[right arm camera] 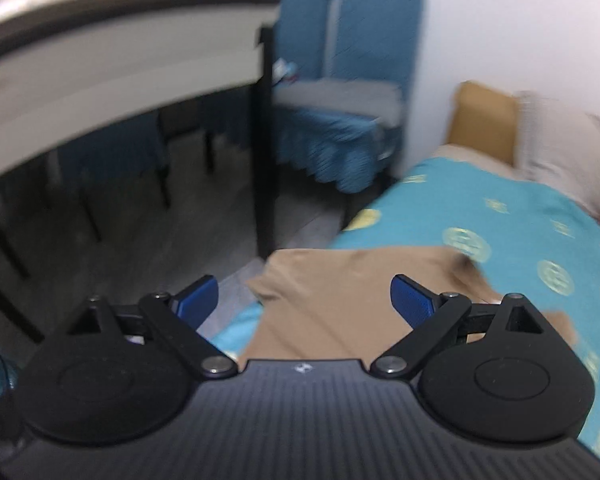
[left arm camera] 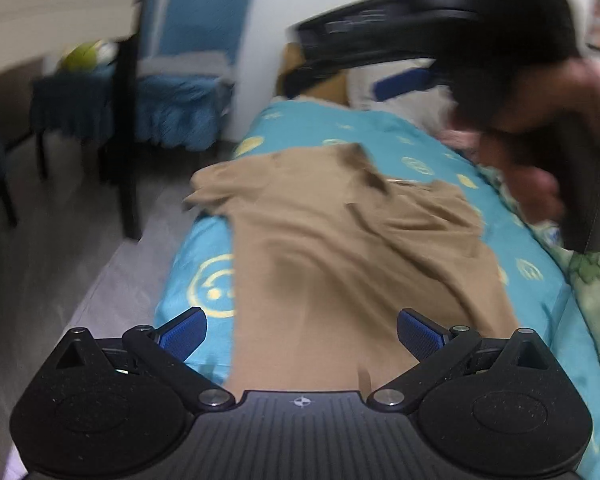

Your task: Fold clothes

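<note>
A tan shirt point(left arm camera: 340, 248) lies spread and rumpled along the teal bedspread point(left arm camera: 440, 148), one sleeve bunched at the bed's edge. Left tongs point(left arm camera: 302, 336) and right tongs point(right arm camera: 305, 300) both gape wide, empty, above it. Likely between grasps; smoothing or pinching an edge seems due.

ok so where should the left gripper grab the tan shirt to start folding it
Judging from the left wrist view, take the tan shirt by its near hem edge, coming in low from the near end of the bed. That edge lies flat, right between the open fingers of the left gripper, while the far end is bunched and creased. The right gripper is open too.
</note>
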The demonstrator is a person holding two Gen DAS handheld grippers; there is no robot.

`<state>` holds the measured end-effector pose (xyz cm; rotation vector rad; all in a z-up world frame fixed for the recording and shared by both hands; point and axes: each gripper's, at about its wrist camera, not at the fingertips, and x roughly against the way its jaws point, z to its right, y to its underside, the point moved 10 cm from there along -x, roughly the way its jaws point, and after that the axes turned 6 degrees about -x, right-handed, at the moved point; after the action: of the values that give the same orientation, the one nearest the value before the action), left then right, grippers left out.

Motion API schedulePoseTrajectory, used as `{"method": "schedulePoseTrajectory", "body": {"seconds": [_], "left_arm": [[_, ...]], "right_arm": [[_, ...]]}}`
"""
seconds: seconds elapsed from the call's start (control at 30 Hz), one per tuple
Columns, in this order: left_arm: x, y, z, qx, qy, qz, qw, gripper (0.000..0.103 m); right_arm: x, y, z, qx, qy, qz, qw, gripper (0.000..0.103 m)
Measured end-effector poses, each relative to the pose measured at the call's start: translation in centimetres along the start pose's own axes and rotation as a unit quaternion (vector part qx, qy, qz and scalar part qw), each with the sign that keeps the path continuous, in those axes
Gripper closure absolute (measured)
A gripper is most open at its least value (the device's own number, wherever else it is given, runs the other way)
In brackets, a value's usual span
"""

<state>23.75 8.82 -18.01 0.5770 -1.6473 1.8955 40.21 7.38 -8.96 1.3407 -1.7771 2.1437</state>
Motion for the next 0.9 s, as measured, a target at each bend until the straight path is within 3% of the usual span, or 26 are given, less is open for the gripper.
{"method": "schedulePoseTrajectory", "body": {"seconds": [0.13, 0.3, 0.33, 0.4, 0.43, 0.53, 0.57, 0.6, 0.77, 0.9], "left_arm": [[-2.1, 0.9, -3.4, 0.079, -0.033, -0.019, 0.9962, 0.002], [-3.6, 2.2, -6.2, 0.128, -0.060, -0.036, 0.9893, 0.002], [-3.8, 2.4, -6.5, 0.133, -0.063, -0.037, 0.9885, 0.002], [-4.4, 2.7, -6.9, 0.140, -0.064, -0.042, 0.9872, 0.002], [-4.5, 2.7, -7.1, 0.144, -0.064, -0.043, 0.9867, 0.002], [-4.0, 2.6, -6.6, 0.140, -0.055, -0.035, 0.9880, 0.002], [-3.6, 2.3, -6.2, 0.132, -0.051, -0.024, 0.9897, 0.002], [-3.3, 2.0, -5.7, 0.123, -0.047, -0.013, 0.9912, 0.002], [-1.2, 0.9, -4.6, 0.096, -0.049, 0.033, 0.9936, 0.002], [0.8, 0.0, -4.2, 0.081, -0.060, 0.070, 0.9925, 0.002]], "right_arm": [[-8.6, -0.7, -2.7, 0.027, -0.035, -0.023, 0.999, 0.008], [-16.6, 2.5, -4.4, 0.101, -0.011, -0.080, 0.992, 0.009], [-17.9, 3.2, -4.7, 0.117, -0.005, -0.090, 0.989, 0.011], [-19.6, 4.2, -4.8, 0.142, 0.014, -0.107, 0.984, 0.028], [-20.4, 4.6, -4.7, 0.151, 0.028, -0.114, 0.981, 0.030], [-20.7, 4.9, -3.7, 0.152, 0.051, -0.109, 0.981, 0.058], [-20.4, 4.6, -3.4, 0.146, 0.056, -0.100, 0.983, 0.074], [-20.1, 4.4, -3.0, 0.139, 0.062, -0.092, 0.984, 0.080], [-16.3, 0.9, -0.1, 0.082, 0.095, -0.016, 0.992, 0.085], [-10.4, -2.2, 4.2, 0.017, 0.138, 0.056, 0.989, 0.089]]}}
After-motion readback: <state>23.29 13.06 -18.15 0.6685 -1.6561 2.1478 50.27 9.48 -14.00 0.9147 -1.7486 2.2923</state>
